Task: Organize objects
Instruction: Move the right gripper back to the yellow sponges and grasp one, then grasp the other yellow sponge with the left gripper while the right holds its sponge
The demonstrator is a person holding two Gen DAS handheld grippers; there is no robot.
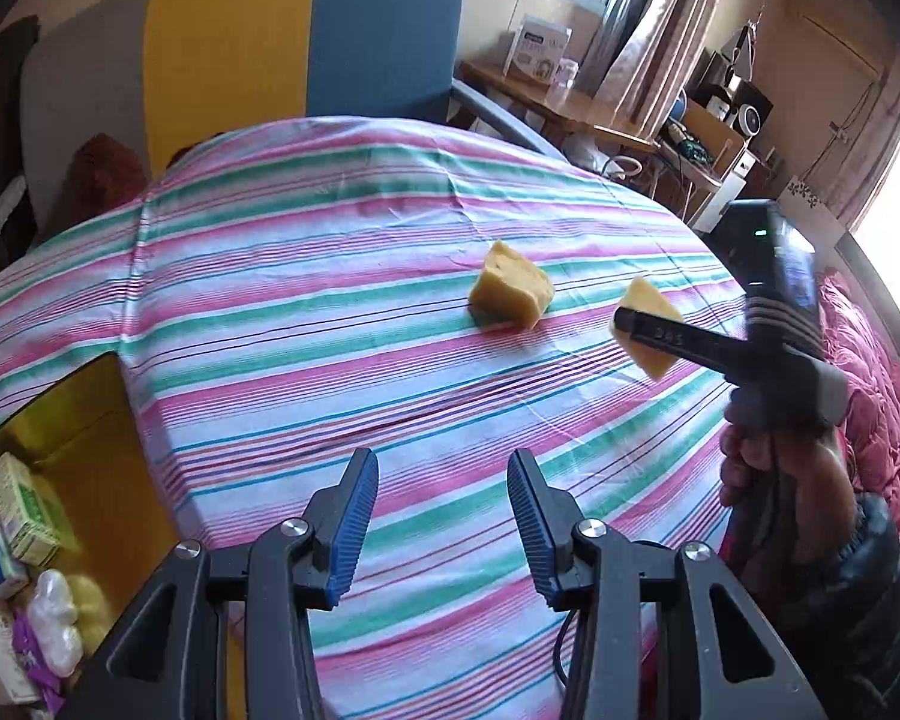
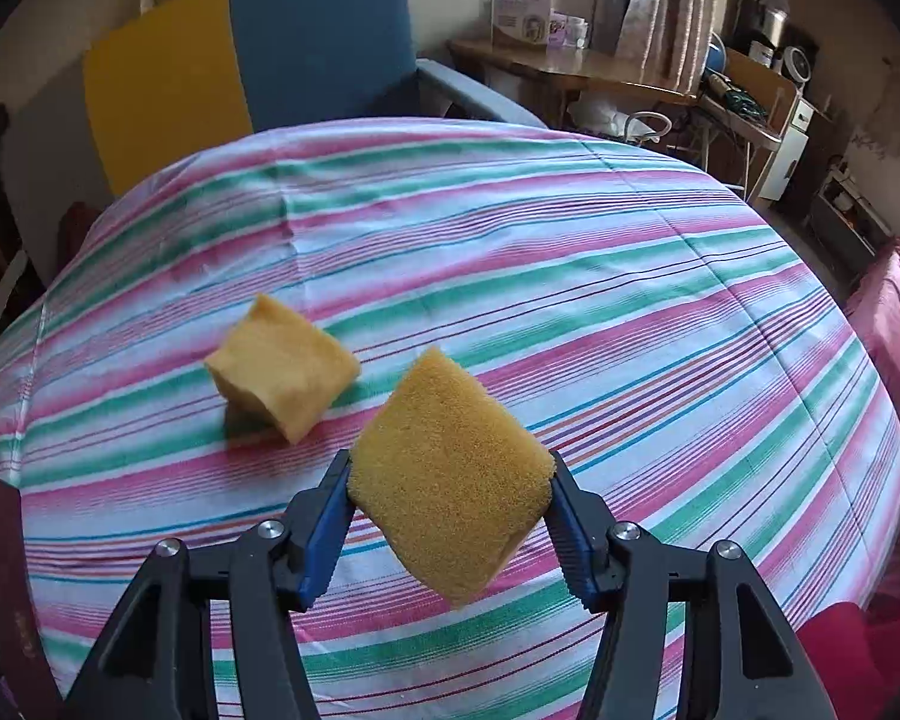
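Right wrist view: the right gripper (image 2: 450,516) pinches a yellow sponge (image 2: 450,480) between its blue ribbed pads, the block lifted clear of the striped cloth (image 2: 630,312) and tilted on one corner. Its face is coarse and porous, its edges squared, its sides slightly pressed in where the pads bear on it. Just beyond, to the left, a second sponge (image 2: 282,366) lies on the cloth, paler, smoother-skinned and lumpier, with a dark layer showing at its base.

From the left wrist view, the left gripper (image 1: 444,516) hangs over bare cloth with its fingers spread and nothing between them. At the lower left a yellow-lined box (image 1: 90,420) already holds small cartons (image 1: 24,510), a white wrapped lump (image 1: 57,618) and a purple packet, which suggests the sorting is well under way. By that reading, one sponge is in hand and not yet stowed, the other still waits on the bed, and no other loose items show on the cloth. A hand (image 1: 774,468) grips the right tool at the frame's edge.

Farther back stand a blue and yellow chair back (image 2: 306,42), a wooden desk (image 2: 570,66) carrying a printed carton, pale curtains and cluttered shelves against the wall
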